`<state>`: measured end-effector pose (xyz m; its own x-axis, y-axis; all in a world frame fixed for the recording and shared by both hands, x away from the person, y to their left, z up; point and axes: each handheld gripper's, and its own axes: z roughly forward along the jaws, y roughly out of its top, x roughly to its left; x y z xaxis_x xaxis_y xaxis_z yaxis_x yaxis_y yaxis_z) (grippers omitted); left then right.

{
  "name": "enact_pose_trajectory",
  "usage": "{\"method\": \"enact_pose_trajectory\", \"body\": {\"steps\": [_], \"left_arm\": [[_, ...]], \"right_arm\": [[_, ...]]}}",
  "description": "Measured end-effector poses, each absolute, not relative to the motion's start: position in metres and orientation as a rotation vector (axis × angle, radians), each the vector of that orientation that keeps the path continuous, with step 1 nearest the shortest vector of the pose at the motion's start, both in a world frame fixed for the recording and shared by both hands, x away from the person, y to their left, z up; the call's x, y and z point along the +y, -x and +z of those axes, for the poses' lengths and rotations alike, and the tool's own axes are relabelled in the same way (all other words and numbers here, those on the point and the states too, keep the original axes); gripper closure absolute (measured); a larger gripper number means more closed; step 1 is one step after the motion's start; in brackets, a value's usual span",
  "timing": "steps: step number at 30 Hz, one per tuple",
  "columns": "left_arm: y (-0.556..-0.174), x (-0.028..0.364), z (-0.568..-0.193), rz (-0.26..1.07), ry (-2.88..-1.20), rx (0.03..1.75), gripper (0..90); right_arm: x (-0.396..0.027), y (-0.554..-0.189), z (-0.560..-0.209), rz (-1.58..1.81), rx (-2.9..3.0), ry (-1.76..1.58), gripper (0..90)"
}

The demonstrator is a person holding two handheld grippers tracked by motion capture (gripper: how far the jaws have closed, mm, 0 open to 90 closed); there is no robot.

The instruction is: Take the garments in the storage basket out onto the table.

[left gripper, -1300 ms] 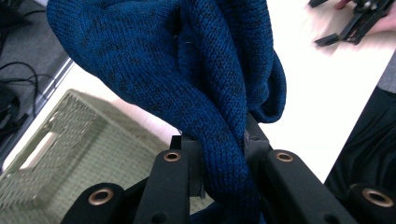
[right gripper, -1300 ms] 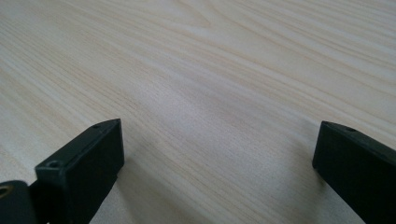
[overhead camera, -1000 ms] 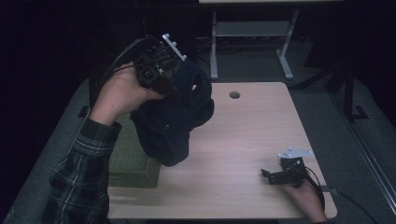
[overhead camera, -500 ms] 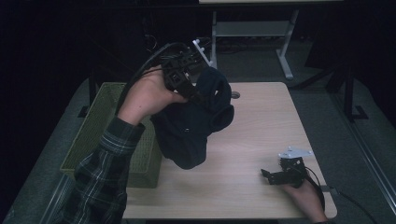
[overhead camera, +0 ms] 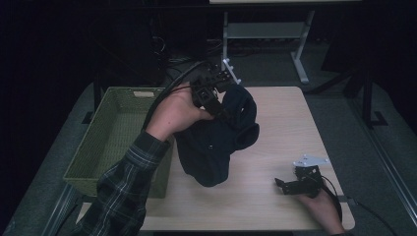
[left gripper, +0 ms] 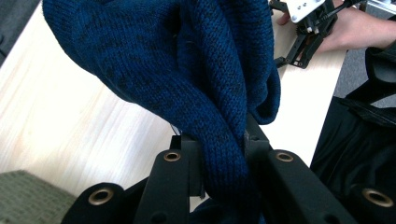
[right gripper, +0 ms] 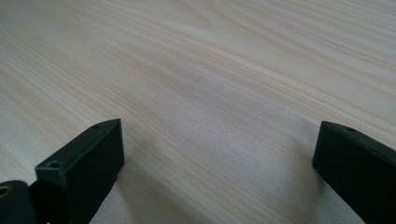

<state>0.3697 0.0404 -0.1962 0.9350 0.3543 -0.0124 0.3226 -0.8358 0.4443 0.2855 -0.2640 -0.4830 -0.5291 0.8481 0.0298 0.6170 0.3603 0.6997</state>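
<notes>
Pale wooden desk [overhead camera: 275,206], dark room, green woven basket [overhead camera: 105,142] at centre left.
Dark blue knit garment [overhead camera: 216,142] hangs at frame centre, lower end on the desk, clamped by the left claw [overhead camera: 216,101]; right claw [overhead camera: 290,186], lower right, rests on the desk with jaws spread, nothing between them.

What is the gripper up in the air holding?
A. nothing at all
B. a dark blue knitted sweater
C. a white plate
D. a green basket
B: the left gripper has its jaws pinched on a fold of the dark blue knitted sweater, which hangs from it above the wooden table.
</notes>
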Motion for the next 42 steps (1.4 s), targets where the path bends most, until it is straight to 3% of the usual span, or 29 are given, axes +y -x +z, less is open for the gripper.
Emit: {"method": "enact_pose_trajectory", "body": {"steps": [28,42], "left_arm": [[-0.379,-0.009,-0.284,-0.143,-2.623,0.474,76.4],[-0.402,-0.033,-0.330,-0.123,-2.580,0.483,75.4]], "right_arm": [[-0.264,-0.285,-0.483,0.959,2.291,-1.289,1.7],[-0.264,-0.286,-0.483,0.960,2.292,-1.285,1.7]]}}
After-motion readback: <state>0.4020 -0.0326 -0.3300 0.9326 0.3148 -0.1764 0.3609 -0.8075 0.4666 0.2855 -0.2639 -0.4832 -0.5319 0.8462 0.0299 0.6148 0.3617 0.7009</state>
